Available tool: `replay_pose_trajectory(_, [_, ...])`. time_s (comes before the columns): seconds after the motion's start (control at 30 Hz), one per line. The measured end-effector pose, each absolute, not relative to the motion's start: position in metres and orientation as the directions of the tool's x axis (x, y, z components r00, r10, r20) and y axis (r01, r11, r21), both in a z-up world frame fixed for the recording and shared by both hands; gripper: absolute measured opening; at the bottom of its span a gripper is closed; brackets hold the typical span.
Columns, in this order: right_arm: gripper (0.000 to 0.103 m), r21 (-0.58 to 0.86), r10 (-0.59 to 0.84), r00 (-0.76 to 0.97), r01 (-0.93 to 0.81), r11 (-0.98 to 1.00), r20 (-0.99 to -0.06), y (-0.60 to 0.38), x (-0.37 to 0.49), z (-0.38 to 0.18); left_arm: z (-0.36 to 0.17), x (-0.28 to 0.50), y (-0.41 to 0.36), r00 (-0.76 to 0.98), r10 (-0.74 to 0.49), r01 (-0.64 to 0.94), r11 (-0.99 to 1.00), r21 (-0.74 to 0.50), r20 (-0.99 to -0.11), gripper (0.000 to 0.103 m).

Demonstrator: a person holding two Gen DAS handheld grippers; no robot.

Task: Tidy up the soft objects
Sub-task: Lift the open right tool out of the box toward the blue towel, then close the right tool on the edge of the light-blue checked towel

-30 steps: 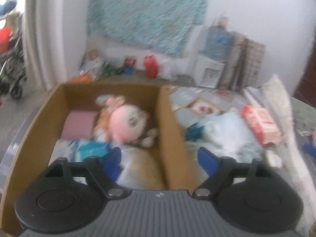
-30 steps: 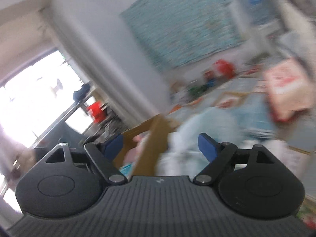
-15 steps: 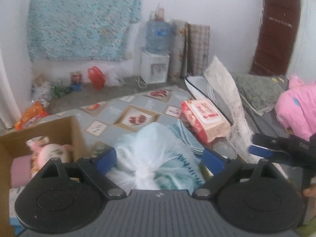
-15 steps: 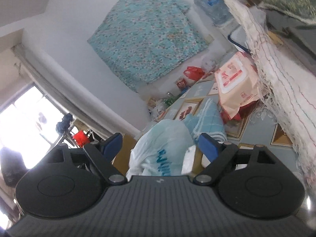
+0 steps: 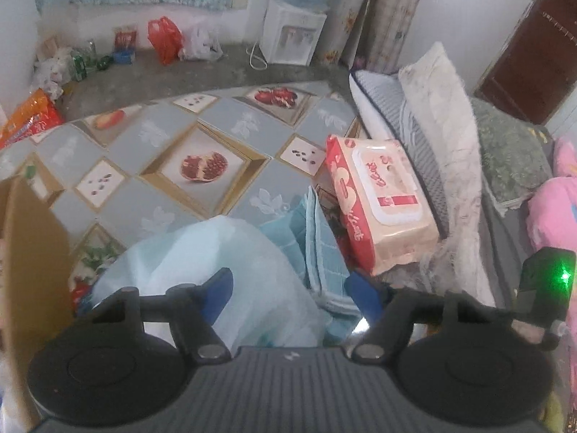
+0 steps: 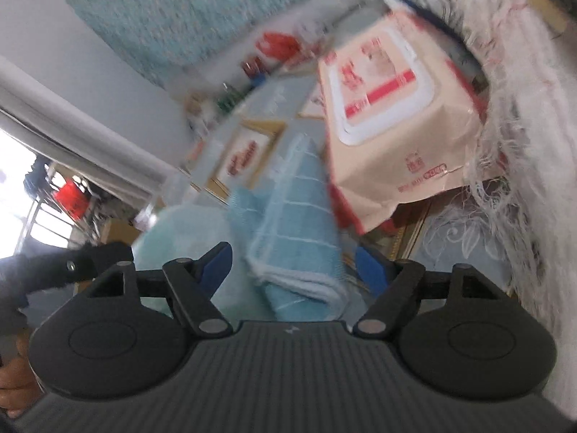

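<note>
Soft, even daylight in left wrist view; fairly sharp at centre, slight smear toward rim, fisheye bending w/ dark corners. Green LED (image 5: 564,275) flaring at 3 o'clock. Right wrist view heavily motion-blurred, esp. upper half; blown-out window (image 6: 16,195) glare at 9 o'clock. Shadows weak, diffuse throughout.

A floor mat (image 5: 202,166) printed with pomegranate panels is laid over grey concrete. A white wall is hung with a teal patterned cloth (image 6: 187,14). A water dispenser (image 5: 292,36) is placed beside rolled mats; a brown door (image 5: 533,57) is seen at right. Daylight is admitted through a window (image 6: 21,195).
</note>
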State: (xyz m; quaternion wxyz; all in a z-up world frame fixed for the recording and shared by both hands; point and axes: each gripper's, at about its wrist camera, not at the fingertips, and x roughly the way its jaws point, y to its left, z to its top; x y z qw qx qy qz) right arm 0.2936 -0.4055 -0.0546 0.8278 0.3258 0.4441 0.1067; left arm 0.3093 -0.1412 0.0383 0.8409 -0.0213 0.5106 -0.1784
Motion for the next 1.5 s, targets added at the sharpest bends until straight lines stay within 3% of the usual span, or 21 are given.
replay_pose_trajectory(0.17, [0.074,0.626,0.501,0.501,0.11,0.772,-0.706,-0.402,0.318,-0.074,0.022,0.329,-0.164,0.379,-0.315,0.285,0.934,-0.214,-0.87,0.07])
replay_pose_trajectory(0.33, [0.074,0.666,0.579,0.437,0.066,0.743,-0.689,-0.402,0.334,-0.079,0.008,0.344,-0.178,0.36,-0.307,0.272,0.938,-0.216,-0.881,0.07])
replay_pose_trajectory(0.47, [0.069,0.653,0.596,0.393,0.014,0.757,-0.7,-0.398,0.344,-0.079,-0.003,0.354,-0.188,0.344,-0.288,0.261,0.944,-0.204,-0.894,0.07])
replay_pose_trajectory(0.57, [0.058,0.629,0.593,0.376,-0.035,0.776,-0.712,-0.39,0.345,-0.075,-0.01,0.361,-0.196,0.325,-0.278,0.254,0.946,-0.2,-0.904,0.07])
replay_pose_trajectory(0.6, [0.047,0.622,0.593,0.371,-0.049,0.781,-0.715,-0.385,0.346,-0.074,-0.013,0.363,-0.197,0.314,-0.28,0.25,0.946,-0.205,-0.907,0.07])
replay_pose_trajectory(0.67, [0.037,0.607,0.59,0.364,-0.078,0.791,-0.721,-0.377,0.345,-0.075,-0.02,0.371,-0.2,0.276,-0.281,0.229,0.948,-0.221,-0.919,0.07])
replay_pose_trajectory(0.7, [0.027,0.594,0.583,0.366,-0.096,0.799,-0.725,-0.373,0.344,-0.074,-0.023,0.374,-0.201,0.259,-0.283,0.217,0.949,-0.23,-0.923,0.07])
replay_pose_trajectory(0.77, [0.02,0.57,0.57,0.37,-0.121,0.812,-0.734,-0.366,0.341,-0.074,-0.03,0.38,-0.203,0.233,-0.281,0.202,0.951,-0.236,-0.931,0.07])
replay_pose_trajectory(0.83, [0.017,0.567,0.57,0.384,-0.134,0.813,-0.726,-0.364,0.341,-0.077,-0.034,0.383,-0.207,0.221,-0.272,0.2,0.953,-0.229,-0.937,0.066])
replay_pose_trajectory(0.9, [0.014,0.58,0.579,0.398,-0.133,0.804,-0.711,-0.367,0.339,-0.077,-0.037,0.385,-0.209,0.222,-0.264,0.202,0.954,-0.221,-0.939,0.047])
replay_pose_trajectory(1.07, [0.012,0.644,0.623,0.438,-0.122,0.755,-0.648,-0.382,0.332,-0.074,-0.035,0.384,-0.215,0.255,-0.266,0.234,0.95,-0.208,-0.93,0.019])
replay_pose_trajectory(1.5, [0.012,0.661,0.639,0.568,-0.208,0.721,-0.519,-0.407,0.304,-0.005,0.044,0.352,-0.213,0.372,-0.384,0.279,0.914,-0.293,-0.845,0.015])
